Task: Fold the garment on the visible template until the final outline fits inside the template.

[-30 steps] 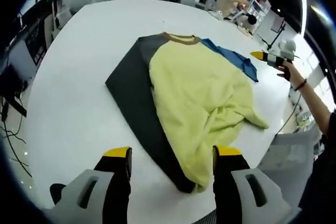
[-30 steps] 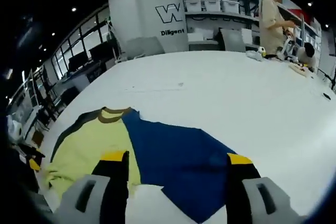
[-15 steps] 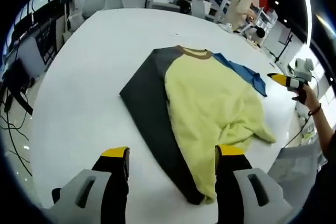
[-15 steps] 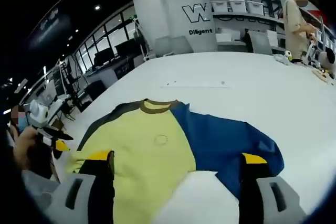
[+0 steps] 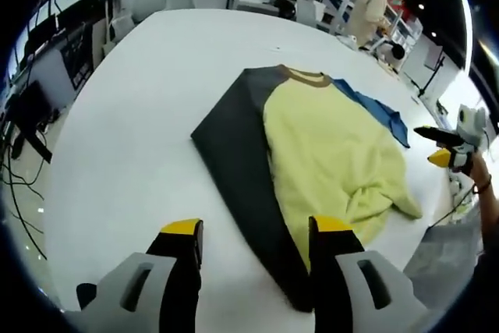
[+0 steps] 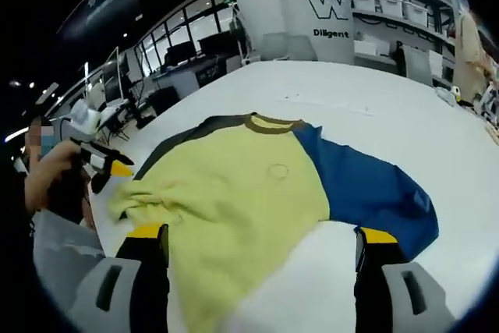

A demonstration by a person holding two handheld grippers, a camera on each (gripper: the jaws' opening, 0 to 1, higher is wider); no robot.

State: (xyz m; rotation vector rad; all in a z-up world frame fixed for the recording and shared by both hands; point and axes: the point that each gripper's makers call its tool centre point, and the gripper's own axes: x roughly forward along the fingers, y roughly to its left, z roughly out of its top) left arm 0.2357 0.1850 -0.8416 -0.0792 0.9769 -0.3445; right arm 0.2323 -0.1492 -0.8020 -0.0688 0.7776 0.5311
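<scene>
Garment [image 5: 331, 146] (half-folded) on table [image 5: 140, 122]

The garment [image 6: 257, 193] has its near hem hidden behind the right gripper [image 6: 261, 243].

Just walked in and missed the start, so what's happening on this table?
A person holds a two-jaw gripper in each hand over a yellow sweatshirt with one dark grey sleeve and one blue sleeve, lying on a white table. The left gripper and the right gripper are both open and hold nothing. The hem corner by the left gripper is bunched, the blue sleeve lies spread out, and no template outline is visible.
</scene>
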